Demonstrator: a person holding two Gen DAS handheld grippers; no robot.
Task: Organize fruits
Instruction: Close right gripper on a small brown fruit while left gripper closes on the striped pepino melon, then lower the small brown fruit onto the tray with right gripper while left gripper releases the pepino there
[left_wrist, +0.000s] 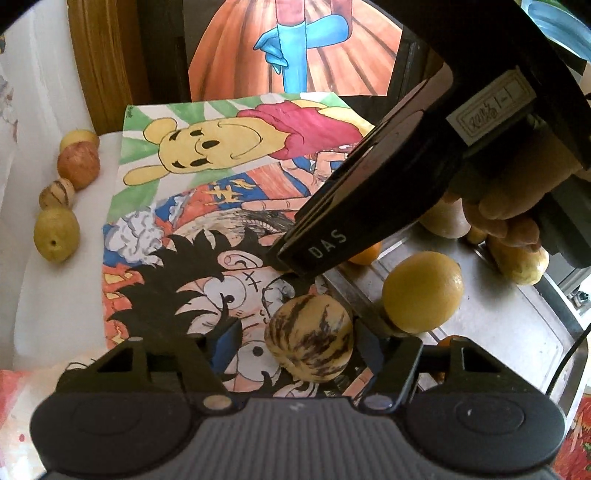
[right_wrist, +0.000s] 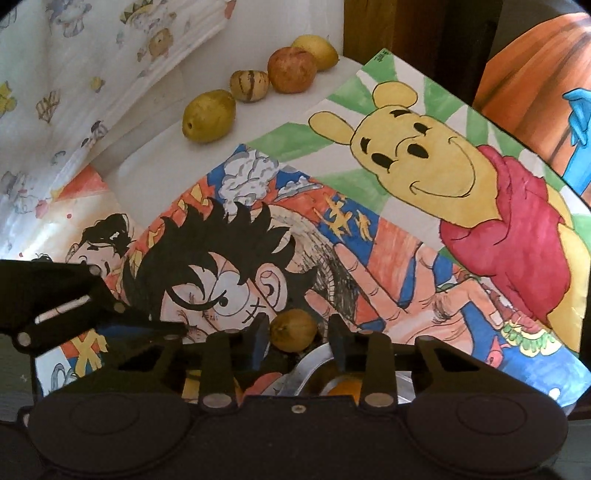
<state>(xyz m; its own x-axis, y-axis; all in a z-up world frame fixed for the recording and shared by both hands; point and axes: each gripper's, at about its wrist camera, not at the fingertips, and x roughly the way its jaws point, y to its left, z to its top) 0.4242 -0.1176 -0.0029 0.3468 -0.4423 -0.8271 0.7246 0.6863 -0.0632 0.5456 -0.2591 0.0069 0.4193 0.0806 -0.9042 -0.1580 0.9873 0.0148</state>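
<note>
**Two grippers over fruit on the drawings**

The left gripper (left_wrist: 295, 343) points down at a striped fruit (left_wrist: 309, 336) lying on a cartoon drawing (left_wrist: 207, 258). Its jaws are spread on either side of the fruit; the right finger (left_wrist: 369, 347) is at the fruit's edge, while the left one stands clear, so nothing is pinched. Just right of it, a yellow fruit (left_wrist: 423, 291) sits at the near edge of a metal tray (left_wrist: 498, 332).

The right gripper (right_wrist: 295, 336) has a small brownish fruit (right_wrist: 293, 329) between its fingers, which are drawn in close; whether they press on it cannot be told.

Far left, on the white surface (left_wrist: 55, 295), four fruits stand in a row: a yellow-green fruit (right_wrist: 208, 115), a small striped fruit (right_wrist: 248, 85), a red apple (right_wrist: 291, 69) and a yellow one (right_wrist: 317, 50). A bear drawing (right_wrist: 461, 177) lies beyond.
</note>
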